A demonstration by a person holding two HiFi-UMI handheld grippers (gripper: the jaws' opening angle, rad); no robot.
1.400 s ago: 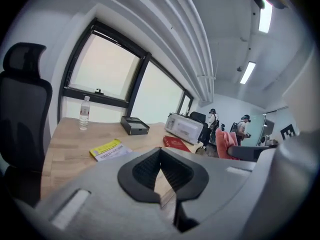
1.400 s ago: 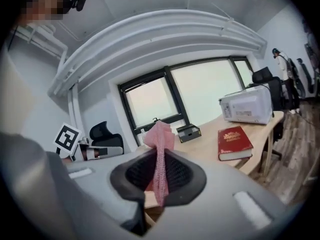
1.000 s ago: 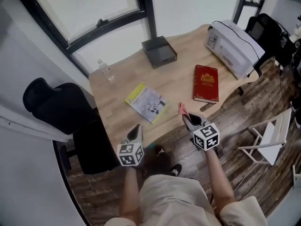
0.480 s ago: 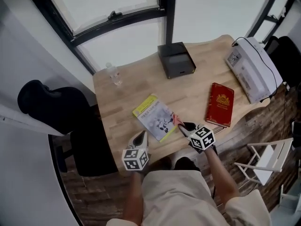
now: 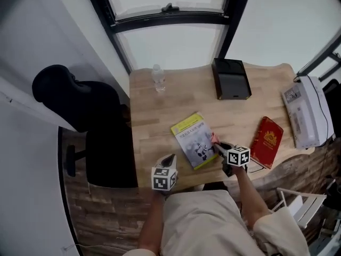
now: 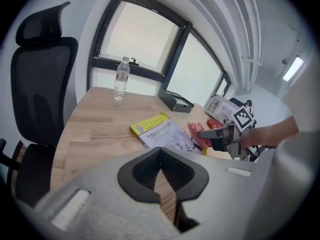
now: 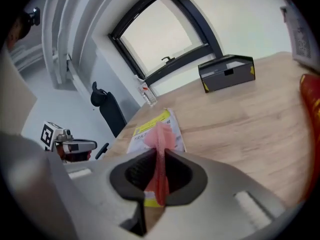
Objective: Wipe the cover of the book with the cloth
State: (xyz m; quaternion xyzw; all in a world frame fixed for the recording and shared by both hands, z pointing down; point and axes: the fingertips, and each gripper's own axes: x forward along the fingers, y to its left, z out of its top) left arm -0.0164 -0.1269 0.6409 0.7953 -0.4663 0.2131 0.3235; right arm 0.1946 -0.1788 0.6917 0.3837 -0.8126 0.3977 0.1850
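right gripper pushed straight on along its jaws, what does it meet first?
Most likely the yellow-and-white book: the right gripper, shut on the pink cloth, points at its cover just ahead. Height above the cover is unclear.

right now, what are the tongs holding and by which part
Right tongs pinch the pink cloth by a bunched fold, its end poking out ahead. Left tongs hold nothing.

Quick count, far as I can see:
- 2 books: yellow book [image 5: 194, 147], red book [image 5: 269, 141]
- 1 pink cloth [image 5: 214, 138]
- 1 bottle [image 5: 157, 78]
- 1 black box [image 5: 231, 79]
- 1 printer [image 5: 308, 113]
- 1 black chair [image 5: 80, 100]
- 1 table [image 5: 154, 121]
- 2 tongs: left tongs [image 5: 167, 160], right tongs [image 5: 218, 145]
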